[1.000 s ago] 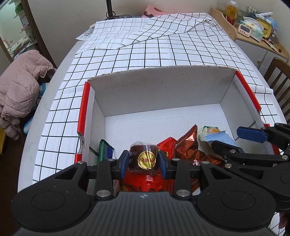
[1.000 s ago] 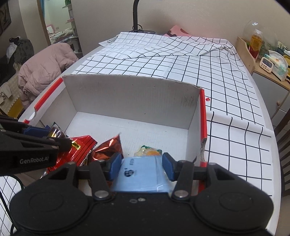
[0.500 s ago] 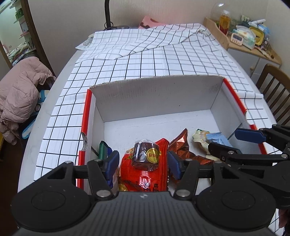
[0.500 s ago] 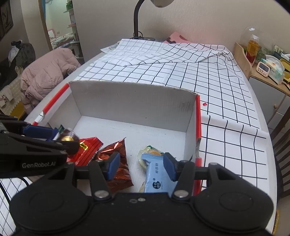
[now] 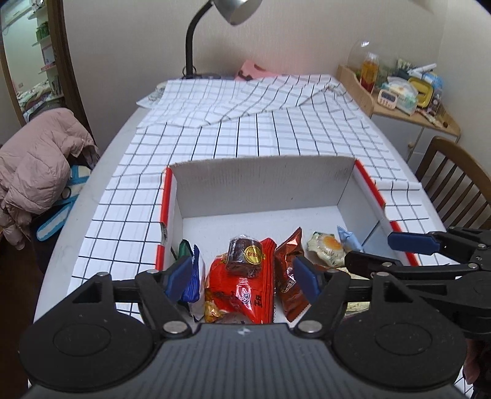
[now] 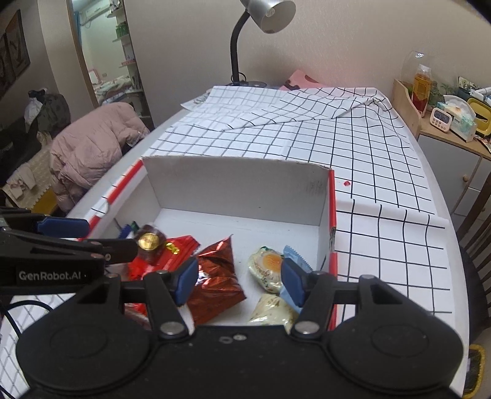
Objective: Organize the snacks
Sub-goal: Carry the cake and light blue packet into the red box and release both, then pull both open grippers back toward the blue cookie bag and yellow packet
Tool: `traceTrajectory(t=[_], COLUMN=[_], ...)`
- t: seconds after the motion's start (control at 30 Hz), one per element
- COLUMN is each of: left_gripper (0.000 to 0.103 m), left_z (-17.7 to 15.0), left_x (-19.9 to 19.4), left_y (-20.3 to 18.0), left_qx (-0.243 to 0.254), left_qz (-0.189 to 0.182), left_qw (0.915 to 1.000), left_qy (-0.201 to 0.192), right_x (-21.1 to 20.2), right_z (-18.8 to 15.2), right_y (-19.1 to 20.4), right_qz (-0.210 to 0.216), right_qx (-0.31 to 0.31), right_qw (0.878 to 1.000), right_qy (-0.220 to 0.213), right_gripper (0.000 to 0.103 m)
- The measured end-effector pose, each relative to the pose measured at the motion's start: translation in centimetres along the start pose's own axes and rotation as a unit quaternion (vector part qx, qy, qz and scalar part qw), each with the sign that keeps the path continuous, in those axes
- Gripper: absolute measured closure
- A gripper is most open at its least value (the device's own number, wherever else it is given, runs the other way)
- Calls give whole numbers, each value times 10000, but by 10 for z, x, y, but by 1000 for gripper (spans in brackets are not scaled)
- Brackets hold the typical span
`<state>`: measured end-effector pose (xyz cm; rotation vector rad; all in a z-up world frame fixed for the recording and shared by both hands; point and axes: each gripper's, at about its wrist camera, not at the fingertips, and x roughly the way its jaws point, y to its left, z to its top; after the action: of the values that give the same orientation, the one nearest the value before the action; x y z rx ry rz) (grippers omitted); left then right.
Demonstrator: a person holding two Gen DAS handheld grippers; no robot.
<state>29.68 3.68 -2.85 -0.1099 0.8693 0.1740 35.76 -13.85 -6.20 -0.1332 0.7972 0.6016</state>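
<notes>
A: Here's the box (image 5: 260, 181) — white cardboard, matte walls, red edging along both sides, sitting open-topped on the counter (image 6: 399, 245) with its black-grid white cloth.

B: And the snacks are all piled at the near end. Glossy red packet (image 5: 242, 285) lying flat, crinkly foil, with a small dark brown round cake (image 5: 245, 254) in clear wrap resting on top — gold round sticker on its face.

A: Just beside it, a metallic copper-brown foil pouch (image 6: 218, 276), wrinkled and shiny. To the right of that, a clear-wrapped pastry (image 6: 268, 267) with an orange-yellow centre, and a pale blue wrapper (image 5: 348, 241) with a serrated end touching it.

B: Far left corner of the box, a blue-and-white packet (image 5: 195, 276) leaning against the wall, something dark green (image 5: 185, 247) behind it.

A: The left hand-held gripper (image 5: 242, 277) — blue pads spread wide, nothing between them, poised above the red packet and the cake.

B: The right hand-held gripper (image 6: 239, 277) is likewise spread apart, holding nothing, over the copper pouch and the pastry. A cream-coloured soft pack (image 6: 273, 310) shows just under its right finger.

A: Beyond the box, the cloth is rumpled into folds at the far end, by a desk lamp (image 6: 264, 15) with a silver shade on a black gooseneck.

B: A pink puffy jacket (image 5: 36, 162) is slumped off the left side.
</notes>
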Motion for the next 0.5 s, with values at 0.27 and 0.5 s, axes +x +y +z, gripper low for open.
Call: traceTrajectory(t=[0.27,0.5], left_gripper=[28,23], left_z=[-10,-24], left_x=[-29,-52], left_y=[5,9], left_qx=[-72,-64], left_qz=[-130,-257], left_qw=[9995,9986], left_qy=[-273,-452], right_x=[-27,-50], right_z=[-5,-16], right_y=[6,7], right_qz=[232,382], right_qx=[146,221], right_qw=[9994,9983], right_qy=[-203,-382], right_gripper=[44,41])
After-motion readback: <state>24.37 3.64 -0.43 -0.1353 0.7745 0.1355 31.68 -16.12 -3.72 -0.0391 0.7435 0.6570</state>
